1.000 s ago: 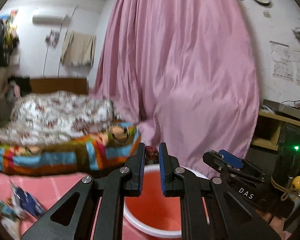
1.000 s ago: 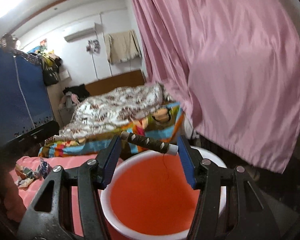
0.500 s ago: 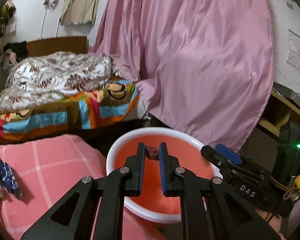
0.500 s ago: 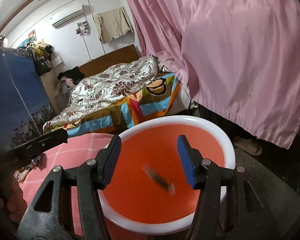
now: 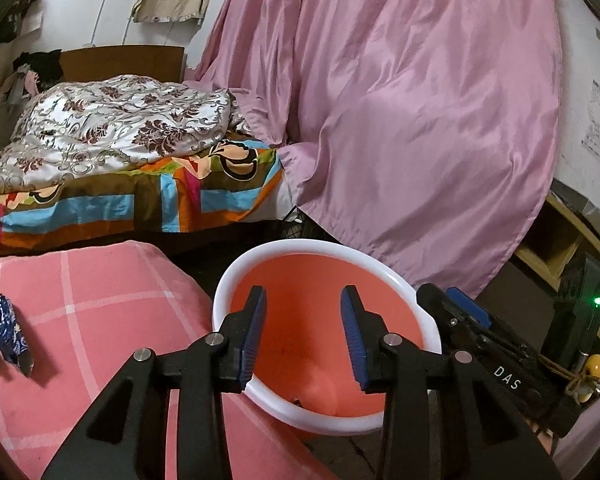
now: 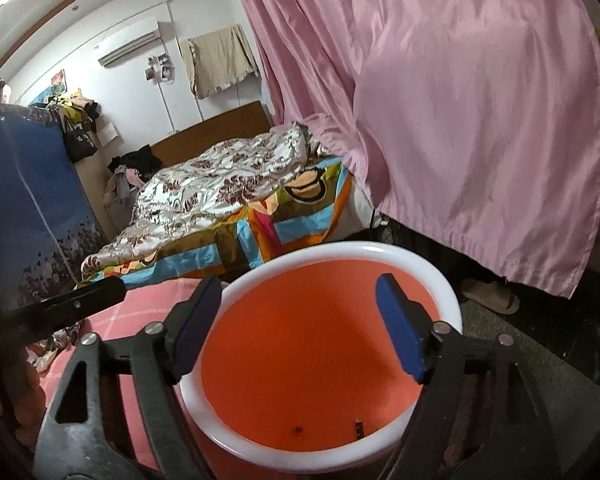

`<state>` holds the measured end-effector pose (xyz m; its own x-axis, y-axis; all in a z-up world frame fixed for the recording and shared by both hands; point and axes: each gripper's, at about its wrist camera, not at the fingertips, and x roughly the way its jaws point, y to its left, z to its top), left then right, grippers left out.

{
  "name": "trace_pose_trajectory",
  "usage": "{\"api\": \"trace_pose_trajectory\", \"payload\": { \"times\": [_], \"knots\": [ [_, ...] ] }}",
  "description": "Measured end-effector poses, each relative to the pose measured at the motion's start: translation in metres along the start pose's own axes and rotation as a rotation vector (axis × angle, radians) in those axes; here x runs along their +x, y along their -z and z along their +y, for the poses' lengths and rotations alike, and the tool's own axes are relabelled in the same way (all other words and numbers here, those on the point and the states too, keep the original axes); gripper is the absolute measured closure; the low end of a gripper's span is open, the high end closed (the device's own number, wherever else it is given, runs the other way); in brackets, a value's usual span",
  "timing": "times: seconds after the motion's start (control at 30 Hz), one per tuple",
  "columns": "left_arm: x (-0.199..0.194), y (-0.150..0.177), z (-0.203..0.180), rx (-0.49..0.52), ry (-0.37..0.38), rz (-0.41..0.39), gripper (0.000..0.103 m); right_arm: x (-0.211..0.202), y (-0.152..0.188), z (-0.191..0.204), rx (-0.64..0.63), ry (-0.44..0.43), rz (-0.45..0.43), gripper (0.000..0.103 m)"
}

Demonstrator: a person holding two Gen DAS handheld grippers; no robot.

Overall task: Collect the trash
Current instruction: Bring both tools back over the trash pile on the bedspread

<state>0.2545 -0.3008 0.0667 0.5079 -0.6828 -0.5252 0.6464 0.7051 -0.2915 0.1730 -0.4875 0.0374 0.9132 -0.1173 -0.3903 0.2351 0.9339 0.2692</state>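
Beyond both your claws hangs the pink curtain (image 5: 412, 112), with the bed (image 6: 236, 208) to its left. Just under and ahead of your tips sits the orange bucket (image 5: 320, 252), white-rimmed, beside the pink checked cushion (image 5: 100, 320). Your left claw (image 5: 303, 334) is opening over the bucket with nothing between its pads. Your right claw (image 6: 300, 328) is opening too, wide and empty. Below its tips, two small dark scraps (image 6: 358, 428) lie on the bucket floor. Left of your left claw, a blue wrapper (image 5: 4, 328) lies on the cushion.
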Motion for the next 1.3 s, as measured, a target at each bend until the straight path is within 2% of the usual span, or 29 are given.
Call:
{"api": "trace_pose_trajectory", "payload": {
  "times": [0.13,0.2,0.27,0.33,0.4,0.47,0.67,0.83,1.1,1.3],
  "knots": [
    [-0.019,-0.001,0.009,-0.028,-0.027,-0.045,0.062,-0.012,-0.002,0.022,-0.048,-0.025,-0.075,0.008],
    [-0.036,0.001,0.016,-0.041,-0.054,-0.089,0.054,-0.019,-0.003,0.035,-0.073,-0.046,-0.120,0.002],
    [-0.055,0.003,0.023,-0.043,-0.094,-0.144,0.051,-0.027,-0.003,0.052,-0.099,-0.078,-0.173,0.000],
    [-0.076,0.005,0.030,-0.046,-0.139,-0.196,0.042,-0.034,-0.003,0.069,-0.123,-0.112,-0.218,0.000],
    [-0.099,0.008,0.039,-0.058,-0.186,-0.255,0.015,-0.041,-0.002,0.086,-0.146,-0.147,-0.256,0.000],
    [-0.124,0.013,0.050,-0.070,-0.237,-0.321,0.009,-0.045,-0.001,0.103,-0.163,-0.182,-0.287,0.000],
    [-0.187,0.035,0.073,-0.042,-0.385,-0.424,0.008,-0.054,0.006,0.151,-0.183,-0.308,-0.351,0.000],
    [-0.235,0.063,0.090,-0.016,-0.505,-0.494,0.007,-0.052,0.014,0.187,-0.188,-0.384,-0.353,0.000],
    [-0.285,0.101,0.120,0.001,-0.628,-0.539,0.007,-0.039,0.033,0.236,-0.239,-0.459,-0.310,0.000],
    [-0.305,0.128,0.142,-0.002,-0.681,-0.547,0.007,-0.021,0.048,0.267,-0.317,-0.484,-0.225,0.000]
  ]
}}
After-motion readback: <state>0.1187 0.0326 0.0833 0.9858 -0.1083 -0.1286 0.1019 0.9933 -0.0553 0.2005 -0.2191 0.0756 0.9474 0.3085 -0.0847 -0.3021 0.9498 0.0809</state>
